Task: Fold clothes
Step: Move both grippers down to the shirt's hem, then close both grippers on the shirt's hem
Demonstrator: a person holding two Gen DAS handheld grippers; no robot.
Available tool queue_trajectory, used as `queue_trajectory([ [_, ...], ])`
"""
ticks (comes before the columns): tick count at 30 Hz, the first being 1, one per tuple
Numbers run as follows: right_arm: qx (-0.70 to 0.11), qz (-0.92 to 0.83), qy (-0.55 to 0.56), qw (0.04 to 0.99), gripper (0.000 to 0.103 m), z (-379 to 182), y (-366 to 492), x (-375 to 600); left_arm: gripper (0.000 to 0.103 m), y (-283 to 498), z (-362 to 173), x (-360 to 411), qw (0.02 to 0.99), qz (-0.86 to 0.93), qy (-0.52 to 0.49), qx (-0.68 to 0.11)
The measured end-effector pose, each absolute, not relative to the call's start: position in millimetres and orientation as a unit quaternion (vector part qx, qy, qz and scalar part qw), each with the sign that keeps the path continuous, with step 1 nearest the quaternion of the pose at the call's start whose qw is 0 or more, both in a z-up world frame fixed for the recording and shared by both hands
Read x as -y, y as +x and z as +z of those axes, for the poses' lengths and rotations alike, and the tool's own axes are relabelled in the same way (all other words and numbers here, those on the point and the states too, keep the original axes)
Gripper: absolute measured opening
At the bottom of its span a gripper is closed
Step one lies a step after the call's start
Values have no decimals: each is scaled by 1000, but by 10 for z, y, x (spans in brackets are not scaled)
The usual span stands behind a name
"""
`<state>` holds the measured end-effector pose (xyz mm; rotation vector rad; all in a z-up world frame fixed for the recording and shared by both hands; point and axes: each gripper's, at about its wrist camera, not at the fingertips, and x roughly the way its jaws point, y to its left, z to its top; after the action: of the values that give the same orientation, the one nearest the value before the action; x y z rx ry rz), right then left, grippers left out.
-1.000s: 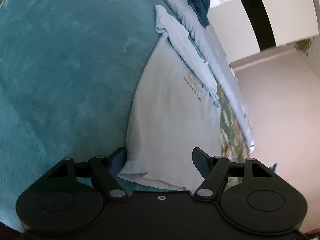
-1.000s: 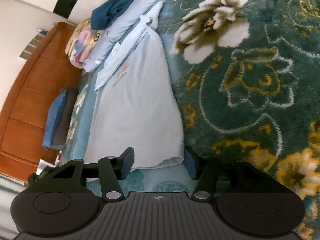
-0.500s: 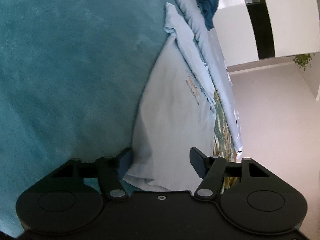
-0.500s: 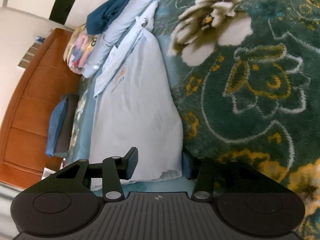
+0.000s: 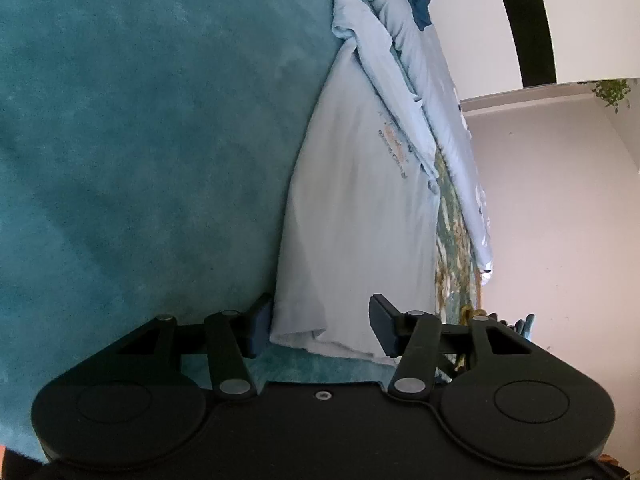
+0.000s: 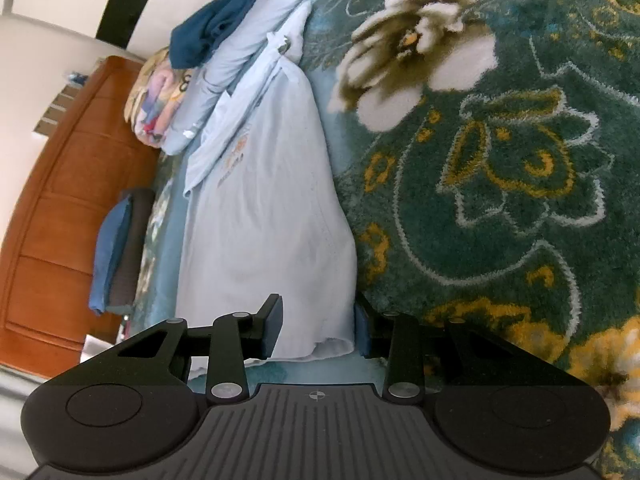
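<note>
A light blue T-shirt (image 5: 360,208) with a small orange print lies folded lengthwise on the bed, its hem towards me. In the left wrist view my left gripper (image 5: 322,330) is at the hem's left corner, jaws closing, cloth between the fingers and a gap still showing at the right pad (image 5: 382,330). In the right wrist view the same T-shirt (image 6: 272,216) runs away from my right gripper (image 6: 316,332). That gripper's jaws are closing on the hem's right corner. The cloth fills the gap, but I see no pinch.
A teal plush blanket (image 5: 140,140) with a floral pattern (image 6: 500,160) covers the bed. Beyond the shirt lie another pale blue garment (image 6: 248,56), a dark blue one (image 6: 212,28) and a colourful folded piece (image 6: 156,112). A folded stack (image 6: 116,256) lies by the wooden headboard (image 6: 60,220).
Both pairs of jaws have narrowed around the shirt's hem corners. The left gripper has turned a little, so the shirt looks more upright in its view.
</note>
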<state>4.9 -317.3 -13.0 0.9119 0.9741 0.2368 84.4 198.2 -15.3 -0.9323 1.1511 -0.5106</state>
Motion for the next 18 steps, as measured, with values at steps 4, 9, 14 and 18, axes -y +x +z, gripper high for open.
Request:
queue_trajectory([
  [4,-450,109,424,778,33,-135,54,3175,47,880,-218,-1969,703,-235,-440,-507],
  [9,-448,108,436,773,33,-173,91,3178,28,903,-297,-1970,698,-226,-453,-506],
  [14,-454,106,429,774,29,-154,116,3161,14,895,-343,-1990,696,-214,-459,-509],
  [18,-458,92,423,776,20,-158,101,3154,13,880,-276,-1936,715,-210,-431,-509],
])
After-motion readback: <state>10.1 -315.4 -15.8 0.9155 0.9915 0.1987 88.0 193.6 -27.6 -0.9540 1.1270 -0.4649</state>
